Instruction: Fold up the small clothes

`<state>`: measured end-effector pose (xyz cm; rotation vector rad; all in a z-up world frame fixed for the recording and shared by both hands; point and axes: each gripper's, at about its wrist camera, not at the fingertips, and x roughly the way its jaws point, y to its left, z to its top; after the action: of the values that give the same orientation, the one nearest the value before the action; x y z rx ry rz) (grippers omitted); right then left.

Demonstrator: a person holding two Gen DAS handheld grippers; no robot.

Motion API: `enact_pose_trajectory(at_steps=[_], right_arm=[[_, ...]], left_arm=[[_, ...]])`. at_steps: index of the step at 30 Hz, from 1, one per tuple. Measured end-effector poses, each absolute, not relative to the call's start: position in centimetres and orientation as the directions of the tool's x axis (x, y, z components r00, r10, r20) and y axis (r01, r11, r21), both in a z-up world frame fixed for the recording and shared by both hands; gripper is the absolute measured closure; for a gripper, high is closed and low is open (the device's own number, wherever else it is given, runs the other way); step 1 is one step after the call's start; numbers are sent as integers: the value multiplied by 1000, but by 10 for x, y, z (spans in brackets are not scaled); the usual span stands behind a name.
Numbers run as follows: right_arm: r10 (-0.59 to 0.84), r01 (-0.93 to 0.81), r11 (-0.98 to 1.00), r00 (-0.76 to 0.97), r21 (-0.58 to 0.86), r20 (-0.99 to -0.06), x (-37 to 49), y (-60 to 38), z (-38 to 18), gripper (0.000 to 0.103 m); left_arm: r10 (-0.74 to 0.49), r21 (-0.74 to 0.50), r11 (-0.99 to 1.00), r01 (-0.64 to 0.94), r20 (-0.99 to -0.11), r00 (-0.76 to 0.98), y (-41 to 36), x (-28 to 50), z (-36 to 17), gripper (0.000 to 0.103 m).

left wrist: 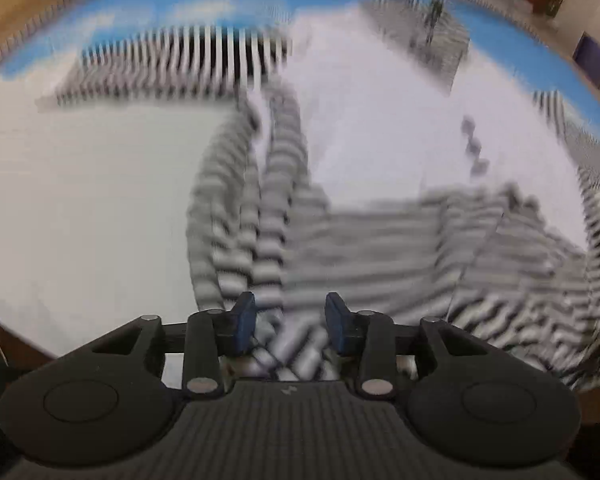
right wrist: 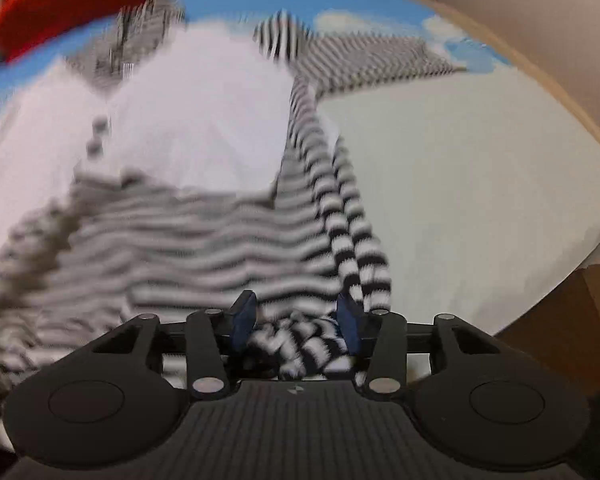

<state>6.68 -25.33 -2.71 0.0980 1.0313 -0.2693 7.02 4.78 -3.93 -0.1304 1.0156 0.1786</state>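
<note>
On the white sheet (right wrist: 460, 184) lies the striped garment (left wrist: 380, 248), its bunched near edge pinched between the blue pads of both the left gripper (left wrist: 290, 322) and the right gripper (right wrist: 296, 320).

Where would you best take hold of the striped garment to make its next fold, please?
Probably at the near striped hem, one corner per gripper, coming in low from the near table edge. The striped garment lies spread away from both, and each already has bunched hem fabric between its fingers: left gripper, right gripper.
</note>
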Motion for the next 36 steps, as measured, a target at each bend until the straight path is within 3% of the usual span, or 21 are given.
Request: enact_pose_trajectory(at_steps=[2, 4, 14, 17, 20, 25, 27, 29, 31, 33, 36], right_arm=[[-147, 250, 968, 600, 10, -786, 62, -250, -2, 55], [-138, 209, 978, 704, 17, -697, 56, -247, 21, 51], [-46, 82, 995, 892, 59, -449, 84, -243, 121, 47], [3, 24, 998, 915, 63, -403, 106, -237, 147, 43], [27, -7, 998, 932, 55, -362, 132, -228, 167, 41], [55, -33, 997, 930, 67, -363, 182, -212, 179, 41], [69, -48, 997, 932, 67, -356, 198, -201, 177, 41], [110, -84, 992, 933, 90, -343, 207, -195, 163, 41], [125, -100, 992, 909, 82, -397, 212, -188, 139, 41], [165, -157, 986, 857, 56, -488, 223, -176, 124, 48], [215, -228, 973, 852, 32, -477, 231, -169, 120, 48]], left_arm=[[126, 1, 980, -199, -776, 618, 43, 65, -13, 43], [154, 10, 979, -205, -698, 699, 43, 65, 6, 37], [89, -50, 991, -125, -450, 889, 52, 126, 117, 36], [74, -41, 994, -100, -415, 907, 63, 167, 133, 30], [91, -28, 993, -112, -407, 909, 87, 213, 135, 30], [139, -34, 984, -174, -466, 874, 154, 257, 101, 36], [207, -20, 967, -253, -512, 834, 190, 260, 72, 48], [266, -18, 935, -354, -625, 734, 232, 266, 41, 71], [296, -59, 881, -470, -705, 644, 270, 270, 19, 71], [243, -170, 811, -560, -773, 587, 311, 275, -5, 71], [175, -263, 723, -638, -824, 538, 351, 278, -39, 67]])
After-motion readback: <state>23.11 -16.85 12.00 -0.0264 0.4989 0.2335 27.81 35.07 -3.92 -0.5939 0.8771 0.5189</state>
